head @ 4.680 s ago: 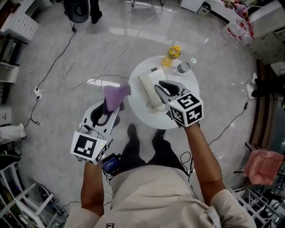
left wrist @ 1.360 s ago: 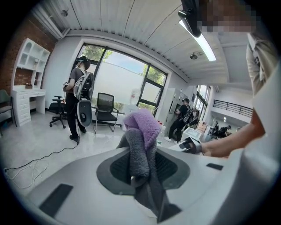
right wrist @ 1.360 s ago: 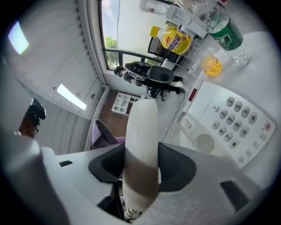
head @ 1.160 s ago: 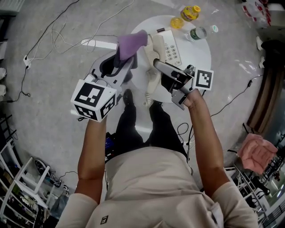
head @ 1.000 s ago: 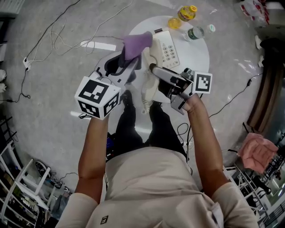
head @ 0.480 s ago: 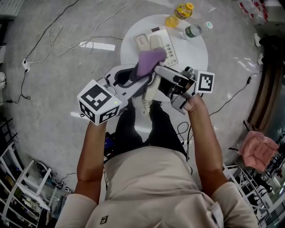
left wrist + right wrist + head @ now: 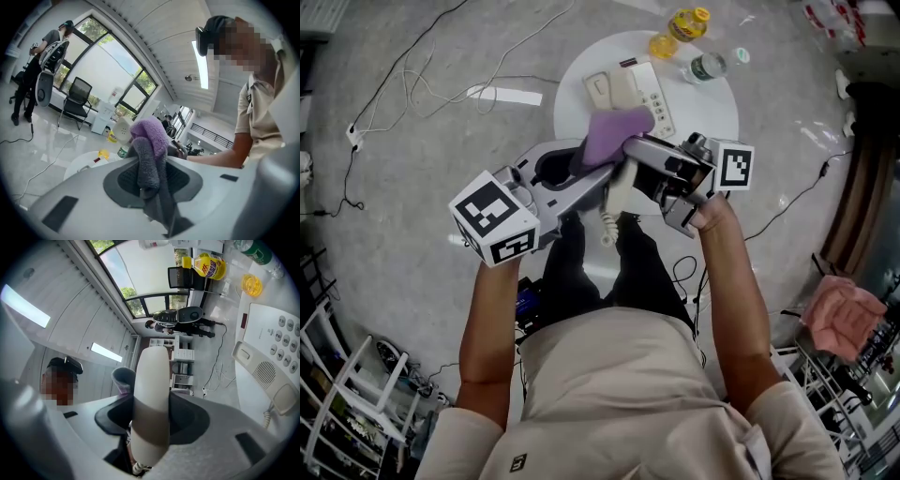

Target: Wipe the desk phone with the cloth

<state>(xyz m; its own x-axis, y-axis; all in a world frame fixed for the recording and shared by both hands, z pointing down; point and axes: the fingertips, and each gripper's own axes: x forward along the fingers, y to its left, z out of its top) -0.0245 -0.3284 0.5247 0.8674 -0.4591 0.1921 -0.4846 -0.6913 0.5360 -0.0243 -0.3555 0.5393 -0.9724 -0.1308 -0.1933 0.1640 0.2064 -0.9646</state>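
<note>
The white desk phone base lies on the round white table. Its handset is lifted off, and my right gripper is shut on it; the coiled cord hangs below. In the right gripper view the handset stands upright between the jaws, with the base at the right. My left gripper is shut on a purple cloth, which is pressed against the handset's upper end. The left gripper view shows the cloth bunched between the jaws and the handset's end just behind it.
A yellow bottle, its yellow cap and a clear water bottle stand at the table's far edge. Cables trail over the floor on the left. My legs and shoes are below the grippers.
The left gripper swung the cloth rightward from beside the phone onto the raised handset. The right gripper rose slightly with the handset, still gripping it.
</note>
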